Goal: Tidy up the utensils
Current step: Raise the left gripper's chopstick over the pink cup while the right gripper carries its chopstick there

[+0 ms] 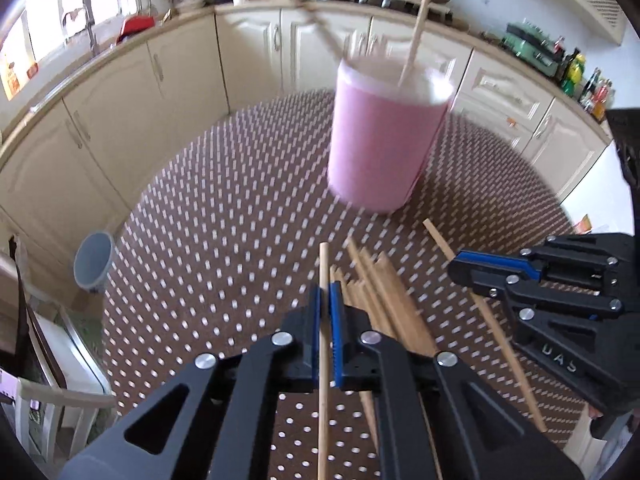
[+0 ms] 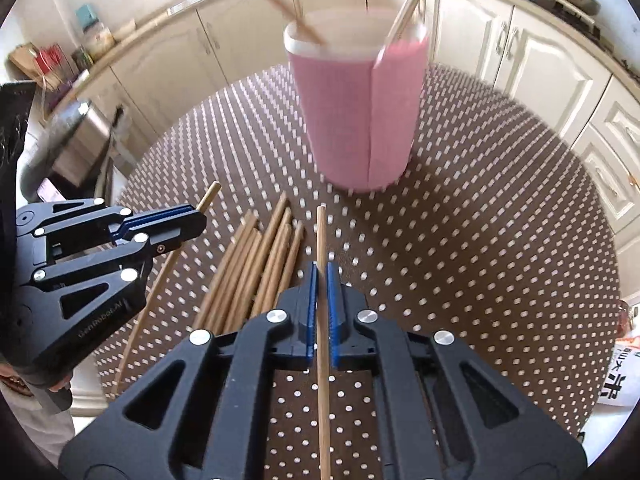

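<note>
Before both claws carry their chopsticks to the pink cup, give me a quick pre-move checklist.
1. Left claw shut on a chopstick: ok.
2. Right claw shut on a chopstick: ok.
3. Cup upright on the table: ok, though blurred.
4. Room in the cup: ok, only two or three sticks inside.
5. Path from claws to cup: ok, nothing between.
6. Held sticks free of the pile: cannot tell.
</note>
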Demonstrator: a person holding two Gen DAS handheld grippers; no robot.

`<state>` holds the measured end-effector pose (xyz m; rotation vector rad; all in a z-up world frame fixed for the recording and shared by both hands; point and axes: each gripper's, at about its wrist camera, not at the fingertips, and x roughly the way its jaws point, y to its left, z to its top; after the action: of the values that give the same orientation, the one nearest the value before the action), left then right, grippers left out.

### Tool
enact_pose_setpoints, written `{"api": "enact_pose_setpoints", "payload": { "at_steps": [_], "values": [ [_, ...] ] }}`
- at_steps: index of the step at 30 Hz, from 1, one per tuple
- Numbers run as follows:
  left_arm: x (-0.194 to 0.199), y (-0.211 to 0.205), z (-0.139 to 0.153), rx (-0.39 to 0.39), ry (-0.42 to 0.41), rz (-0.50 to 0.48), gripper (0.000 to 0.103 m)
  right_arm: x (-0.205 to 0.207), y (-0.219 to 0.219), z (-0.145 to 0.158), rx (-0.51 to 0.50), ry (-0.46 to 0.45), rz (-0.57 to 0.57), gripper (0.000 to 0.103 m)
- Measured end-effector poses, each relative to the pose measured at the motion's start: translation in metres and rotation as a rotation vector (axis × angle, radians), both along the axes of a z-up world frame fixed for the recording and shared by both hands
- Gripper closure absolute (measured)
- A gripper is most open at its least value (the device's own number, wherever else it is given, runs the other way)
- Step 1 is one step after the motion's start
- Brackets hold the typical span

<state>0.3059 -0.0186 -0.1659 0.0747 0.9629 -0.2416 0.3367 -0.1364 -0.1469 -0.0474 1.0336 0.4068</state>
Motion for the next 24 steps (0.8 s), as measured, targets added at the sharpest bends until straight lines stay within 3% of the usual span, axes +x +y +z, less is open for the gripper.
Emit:
{"api": "enact_pose_setpoints", "payload": {
  "at_steps": [11, 24],
  "values": [
    [-0.032, -0.002, 0.097, -0.084, -0.189, -0.034, 0.097, -0.034, -0.03, 0.088, 0.172, -0.236, -0.012, 0.097],
    [-0.039, -0.011, 0.155, -0.168, -0.323, -0.051, 0.098, -0.047, -0.058, 0.152, 0.192, -0.411, -0.033, 0.098]
  ]
}}
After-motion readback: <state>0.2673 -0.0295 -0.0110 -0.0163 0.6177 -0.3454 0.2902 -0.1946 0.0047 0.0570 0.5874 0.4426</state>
